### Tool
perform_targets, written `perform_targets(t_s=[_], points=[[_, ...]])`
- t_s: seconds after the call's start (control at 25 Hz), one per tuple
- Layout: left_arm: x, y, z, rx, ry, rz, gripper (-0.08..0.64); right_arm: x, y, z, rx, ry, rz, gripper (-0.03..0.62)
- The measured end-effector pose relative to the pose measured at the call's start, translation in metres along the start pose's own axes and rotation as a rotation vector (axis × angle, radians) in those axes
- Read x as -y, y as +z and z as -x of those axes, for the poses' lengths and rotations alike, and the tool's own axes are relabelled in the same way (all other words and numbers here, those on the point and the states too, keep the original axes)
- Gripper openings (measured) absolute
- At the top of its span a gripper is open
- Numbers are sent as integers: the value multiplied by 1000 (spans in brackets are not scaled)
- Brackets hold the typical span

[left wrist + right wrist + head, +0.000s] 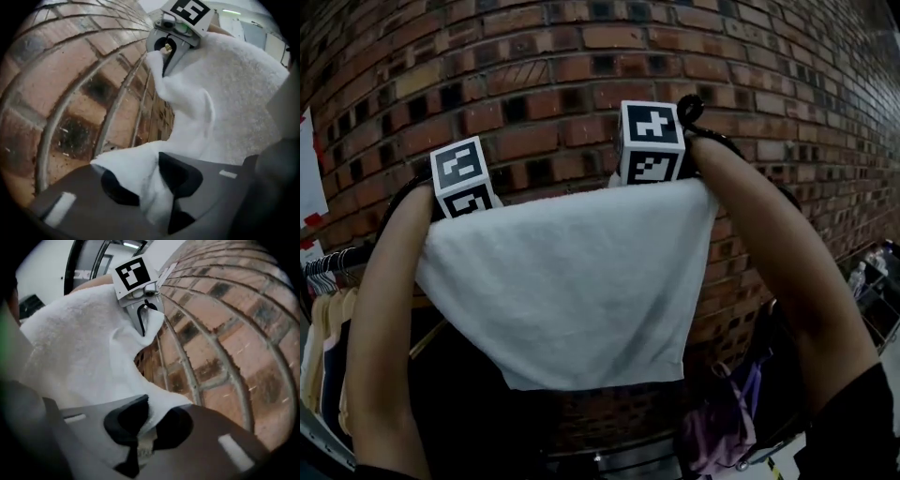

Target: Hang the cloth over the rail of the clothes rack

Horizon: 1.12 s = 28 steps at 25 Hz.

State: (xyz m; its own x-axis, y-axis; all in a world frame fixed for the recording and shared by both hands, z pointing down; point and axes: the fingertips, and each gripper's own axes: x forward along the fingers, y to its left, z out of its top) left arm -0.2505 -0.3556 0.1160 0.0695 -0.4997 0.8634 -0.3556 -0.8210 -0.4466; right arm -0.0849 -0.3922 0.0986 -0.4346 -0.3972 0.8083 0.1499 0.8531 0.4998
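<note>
A white cloth (572, 281) is held up in front of the brick wall (581, 56), stretched between both grippers by its top corners, the rest hanging down. My left gripper (150, 183) is open, its pads apart with the cloth's corner (140, 173) loose between them. My right gripper (143, 420) is shut on the other corner (159, 404). In the head view the left gripper (467, 183) and right gripper (652, 141) show their marker cubes above the cloth's top edge. Thin metal rods (115, 101) run beneath the cloth, against the wall. The cloth hides any rail behind it.
Garments on hangers (323, 337) hang at the far left on a dark rail (337, 258). A purple bag (722, 422) hangs at the lower right. Small bottles (862, 277) stand at the right edge. The brick wall is close behind the grippers.
</note>
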Motion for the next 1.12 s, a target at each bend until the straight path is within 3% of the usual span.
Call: perform_targets(t_s=[0.04, 0.12, 0.24, 0.36, 0.6, 0.8, 0.96, 1.04, 1.12], points=[[2, -2, -1, 0, -16, 28, 184, 0, -3, -3, -5, 23, -22, 24], [3, -4, -3, 2, -33, 52, 288, -1, -6, -5, -32, 29, -29, 66], [0, -2, 0, 29, -32, 51, 313, 2, 2, -2, -18, -11, -10, 175], [-5, 4, 6, 88, -32, 51, 329, 10, 12, 8, 76, -26, -36, 286], [-3, 0, 6, 80, -23, 68, 336, 19, 6, 14, 108, -78, -50, 296], [-12, 12, 25, 213, 4, 52, 336, 30, 23, 29, 193, -169, -13, 296], [-17, 4, 41, 299, -18, 147, 336, 31, 4, 19, 84, -187, 4, 296], [-22, -10, 41, 278, -2, 178, 336, 23, -5, 11, 20, -164, 8, 296], [-24, -17, 39, 259, 18, 175, 336, 15, 0, 9, 35, -140, 11, 296]])
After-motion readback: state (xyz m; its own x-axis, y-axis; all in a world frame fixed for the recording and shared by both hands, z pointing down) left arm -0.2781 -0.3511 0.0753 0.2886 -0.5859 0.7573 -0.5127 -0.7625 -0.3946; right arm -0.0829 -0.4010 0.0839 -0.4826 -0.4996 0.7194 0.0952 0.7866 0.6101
